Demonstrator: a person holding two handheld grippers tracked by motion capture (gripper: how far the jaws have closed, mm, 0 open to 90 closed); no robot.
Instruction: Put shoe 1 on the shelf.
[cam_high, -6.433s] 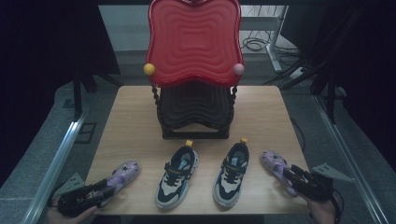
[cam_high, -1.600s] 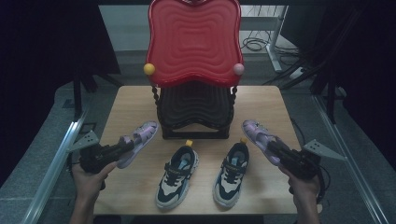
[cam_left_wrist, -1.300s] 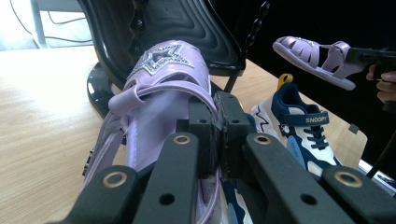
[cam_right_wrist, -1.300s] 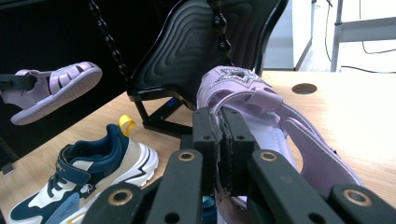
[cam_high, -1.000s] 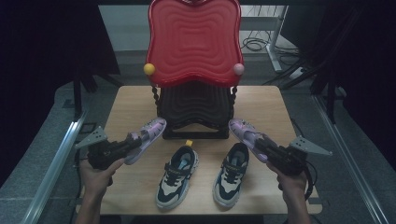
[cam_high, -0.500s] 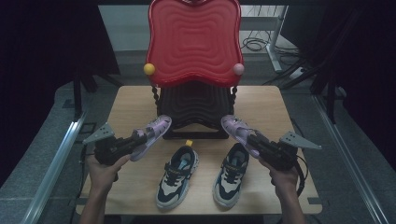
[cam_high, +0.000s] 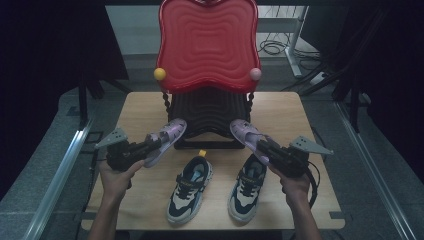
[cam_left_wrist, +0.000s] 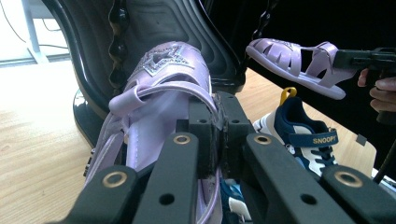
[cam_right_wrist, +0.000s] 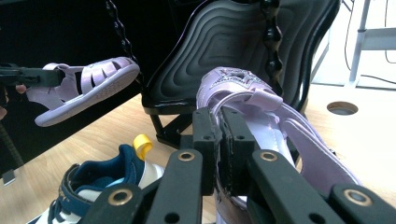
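Note:
Each hand carries a lilac sandal above the wooden table (cam_high: 300, 110). My left gripper (cam_high: 150, 146) is shut on the strap of the left sandal (cam_high: 167, 139), whose toe points at the black lower shelf (cam_high: 210, 112) of the rack. In the left gripper view the jaws pinch the strap of that sandal (cam_left_wrist: 159, 88). My right gripper (cam_high: 262, 145) is shut on the right sandal (cam_high: 245, 132), also aimed at the shelf; its own view shows the jaws closed on the strap of this sandal (cam_right_wrist: 247, 98).
A pair of navy and white sneakers (cam_high: 190, 192) (cam_high: 248, 186) stands on the table's near half. The rack's red top tray (cam_high: 207, 45) overhangs the shelf, with a yellow knob (cam_high: 159, 74) and a pink knob (cam_high: 255, 74). Twisted black posts (cam_left_wrist: 116, 42) flank the shelf.
Both hands have carried their sandals inward and forward, closer to the black shelf and to each other. The grips have stayed the same.

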